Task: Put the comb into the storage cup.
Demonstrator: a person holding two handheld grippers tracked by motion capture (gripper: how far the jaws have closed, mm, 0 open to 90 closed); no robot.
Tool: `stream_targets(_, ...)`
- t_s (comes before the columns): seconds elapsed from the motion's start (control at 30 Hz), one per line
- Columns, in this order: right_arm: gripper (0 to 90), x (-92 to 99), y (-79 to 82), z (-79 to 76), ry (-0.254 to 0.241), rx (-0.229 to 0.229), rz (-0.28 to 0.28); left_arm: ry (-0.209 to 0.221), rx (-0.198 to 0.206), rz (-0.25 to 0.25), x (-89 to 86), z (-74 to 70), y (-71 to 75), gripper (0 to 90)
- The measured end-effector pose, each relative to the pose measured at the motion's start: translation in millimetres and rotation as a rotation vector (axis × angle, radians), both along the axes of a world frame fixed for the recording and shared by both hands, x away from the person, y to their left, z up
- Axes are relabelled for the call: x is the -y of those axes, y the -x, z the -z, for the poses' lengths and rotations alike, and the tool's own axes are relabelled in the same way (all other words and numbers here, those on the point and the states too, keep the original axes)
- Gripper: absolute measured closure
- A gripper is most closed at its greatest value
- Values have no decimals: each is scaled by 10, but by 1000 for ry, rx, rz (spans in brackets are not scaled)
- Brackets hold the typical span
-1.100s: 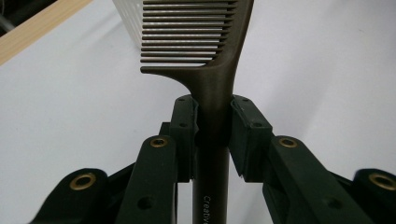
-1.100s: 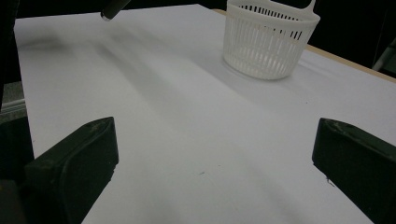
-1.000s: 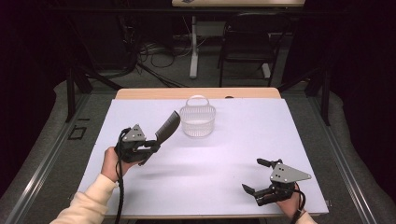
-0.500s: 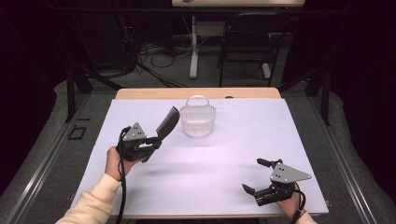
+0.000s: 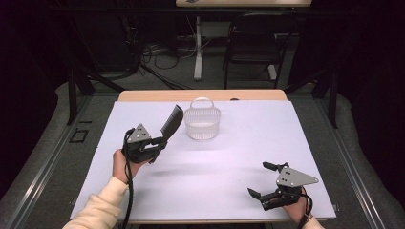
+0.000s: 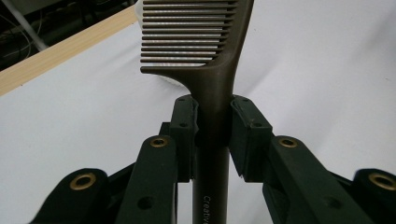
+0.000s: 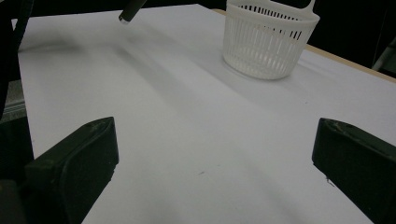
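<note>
The comb (image 5: pixel 172 120) has swung more upright over the last second and crept toward the basket (image 5: pixel 202 123), so a drop into it looks close. It is dark brown, with a long handle and coarse teeth pointing away from the basket. The left gripper (image 5: pixel 160 142) clamps its handle above the table's (image 5: pixel 239 157) left half. The right gripper (image 5: pixel 267 183) rests near the front right corner, jaws wide apart, empty.
</note>
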State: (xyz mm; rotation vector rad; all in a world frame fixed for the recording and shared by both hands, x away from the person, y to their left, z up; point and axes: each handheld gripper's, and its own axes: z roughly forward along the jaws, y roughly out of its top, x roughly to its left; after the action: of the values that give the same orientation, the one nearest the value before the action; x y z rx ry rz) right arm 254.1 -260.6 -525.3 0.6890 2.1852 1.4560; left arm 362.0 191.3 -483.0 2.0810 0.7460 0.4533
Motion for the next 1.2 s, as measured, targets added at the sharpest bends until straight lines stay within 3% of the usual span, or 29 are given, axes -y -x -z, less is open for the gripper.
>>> stream_targets(0.5,0,0,1,0,-2,-2,3,2,27,-21,83,2,-110,722)
stream_targets(1.2,1,-1,-2,0,-1,-1,-1,-18,42,-6,166,-164,-273,723)
